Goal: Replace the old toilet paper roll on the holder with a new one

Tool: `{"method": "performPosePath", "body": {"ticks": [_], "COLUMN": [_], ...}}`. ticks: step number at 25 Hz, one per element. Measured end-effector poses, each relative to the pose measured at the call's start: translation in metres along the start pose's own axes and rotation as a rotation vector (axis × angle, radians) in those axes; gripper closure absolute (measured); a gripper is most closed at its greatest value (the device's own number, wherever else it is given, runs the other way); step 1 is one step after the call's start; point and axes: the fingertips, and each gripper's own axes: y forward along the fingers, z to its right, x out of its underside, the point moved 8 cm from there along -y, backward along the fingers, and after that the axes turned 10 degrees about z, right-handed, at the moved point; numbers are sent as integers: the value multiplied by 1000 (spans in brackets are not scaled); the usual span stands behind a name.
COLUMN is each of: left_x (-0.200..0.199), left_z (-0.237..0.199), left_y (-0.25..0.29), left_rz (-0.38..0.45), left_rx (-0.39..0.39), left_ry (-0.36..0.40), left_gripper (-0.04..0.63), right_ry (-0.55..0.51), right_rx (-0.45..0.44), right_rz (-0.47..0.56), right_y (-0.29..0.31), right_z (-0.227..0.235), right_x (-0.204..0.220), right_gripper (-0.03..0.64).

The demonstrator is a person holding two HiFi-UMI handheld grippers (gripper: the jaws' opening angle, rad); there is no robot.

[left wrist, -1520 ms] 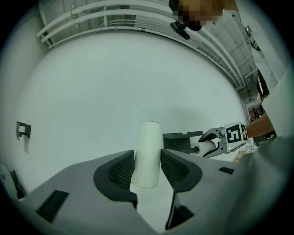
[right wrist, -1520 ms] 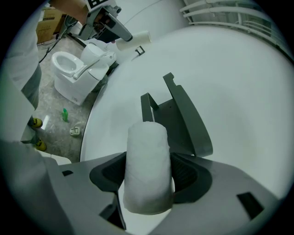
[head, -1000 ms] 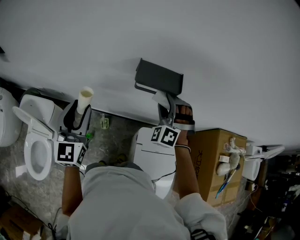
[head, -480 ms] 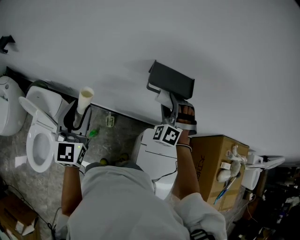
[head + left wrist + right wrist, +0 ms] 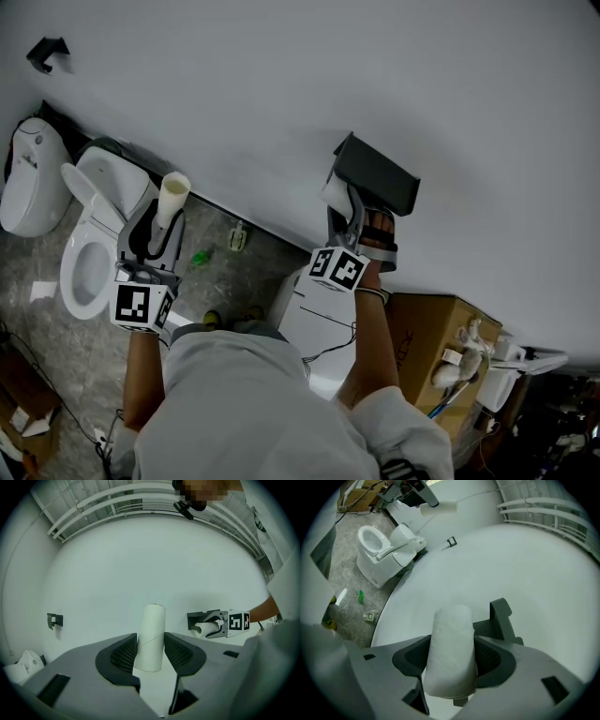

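Head view
- Left gripper: at 9 o'clock in the picture, its marker cube nearest the camera.
- Cardboard tube: bare and cream-coloured; it stands out of the left gripper's tips toward 12 o'clock, in front of the white wall.
- Right gripper: just right of centre, pointing at the wall.
- Paper roll: white, in the right gripper's tips.
- Holder: dark hood on the wall, at 1 o'clock of the paper roll and just beside it; I cannot tell whether they touch.
- Toilet: on the floor at 9 o'clock, seat lid up.
- Cardboard box: at 4 o'clock.

Left gripper view
- Left gripper: both pads pressed on the cardboard tube, one on each side.
- Cardboard tube: upright, leaning slightly toward 1 o'clock, its top clear of the pads.
- Right gripper: at 3 o'clock of the tube, well apart, with the paper roll at the holder.

Right gripper view
- Right gripper: pads clamped on the paper roll, which fills the gap.
- Holder: at 2 o'clock behind the roll, close by.
- Toilet: at 10 o'clock.
- Left gripper: at 12 o'clock, with the cardboard tube.
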Motion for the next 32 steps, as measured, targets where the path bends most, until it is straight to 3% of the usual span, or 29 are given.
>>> {"method": "performPosePath", "body": {"ticks": [4, 13, 23, 27, 32], "left_x": [-2, -5, -7, -9, -14], "left_z": [1, 15, 21, 23, 28], "left_y": [-5, -6, -7, -9, -10], "left_rz": [-3, -10, 0, 11, 21], "left_rx": [-1, 24, 65, 99, 140], "left_ry": [5, 13, 3, -7, -34], "left_gripper": [391, 391, 391, 391, 391], "right_ry": [9, 12, 44, 102, 253], "right_rx": [-4, 4, 43, 78, 109], "right_rz": [6, 18, 19, 9, -19], "right_y": [-2, -11, -38, -59, -89], "right_z": [0, -3, -8, -3, -1], "right_x": [-4, 1, -1, -4, -4], "right_gripper": [345, 273, 252, 252, 261]}}
